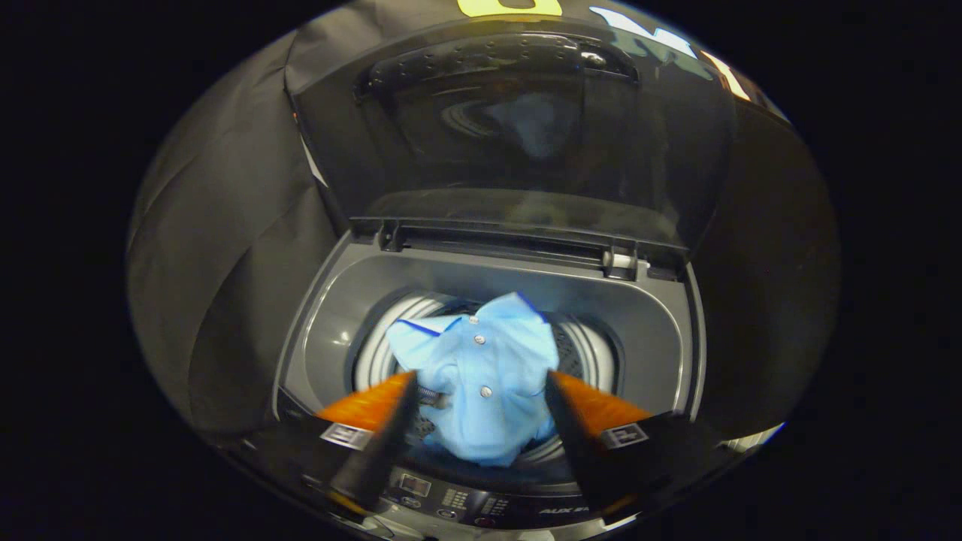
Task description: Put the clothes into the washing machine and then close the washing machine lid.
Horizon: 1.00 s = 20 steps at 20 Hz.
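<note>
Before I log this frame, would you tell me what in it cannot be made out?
- Gripper view: whether the tongs press the light blue buttoned shirt; the cloth bulges between them and hides any contact.
- The steel drum of the dark grey top-loading washing machine: its bottom is covered by the shirt.
- Control panel: markings too small and partly behind the fingers.
- The raised dark glass lid: reflections blur what lies behind it.

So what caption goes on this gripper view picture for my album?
Open tongs straddle a light blue buttoned shirt lying in the grey top-loading washing machine, dark lid raised.
</note>
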{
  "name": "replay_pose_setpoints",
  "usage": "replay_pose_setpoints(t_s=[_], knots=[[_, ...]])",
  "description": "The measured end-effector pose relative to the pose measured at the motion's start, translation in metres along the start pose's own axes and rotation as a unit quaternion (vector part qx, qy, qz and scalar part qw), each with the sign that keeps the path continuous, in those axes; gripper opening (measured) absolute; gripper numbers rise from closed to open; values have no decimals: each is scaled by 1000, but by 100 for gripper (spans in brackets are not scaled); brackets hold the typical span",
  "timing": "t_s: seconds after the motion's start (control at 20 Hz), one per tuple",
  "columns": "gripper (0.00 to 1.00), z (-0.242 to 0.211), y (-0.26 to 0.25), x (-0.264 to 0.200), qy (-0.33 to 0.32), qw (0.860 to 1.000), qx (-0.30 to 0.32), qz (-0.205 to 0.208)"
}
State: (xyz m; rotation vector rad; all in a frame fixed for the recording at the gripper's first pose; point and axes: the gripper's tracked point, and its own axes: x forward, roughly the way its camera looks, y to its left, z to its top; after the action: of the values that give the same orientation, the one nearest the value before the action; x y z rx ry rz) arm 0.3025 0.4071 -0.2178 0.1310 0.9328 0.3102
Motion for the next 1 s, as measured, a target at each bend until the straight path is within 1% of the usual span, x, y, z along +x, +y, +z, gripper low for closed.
replay_pose_setpoints(t_s=[0.1, 0.45, 0.65, 0.8, 1.0], knots=[[98, 4, 2, 0, -8, 1000, 5, 2], [98, 18, 0, -13, -26, 1000, 1, 5], [98, 32, 0, -31, -48, 999, 4, 7], [98, 60, 6, -59, -83, 996, 22, 20], [98, 120, 8, -105, -144, 988, 36, 42]])
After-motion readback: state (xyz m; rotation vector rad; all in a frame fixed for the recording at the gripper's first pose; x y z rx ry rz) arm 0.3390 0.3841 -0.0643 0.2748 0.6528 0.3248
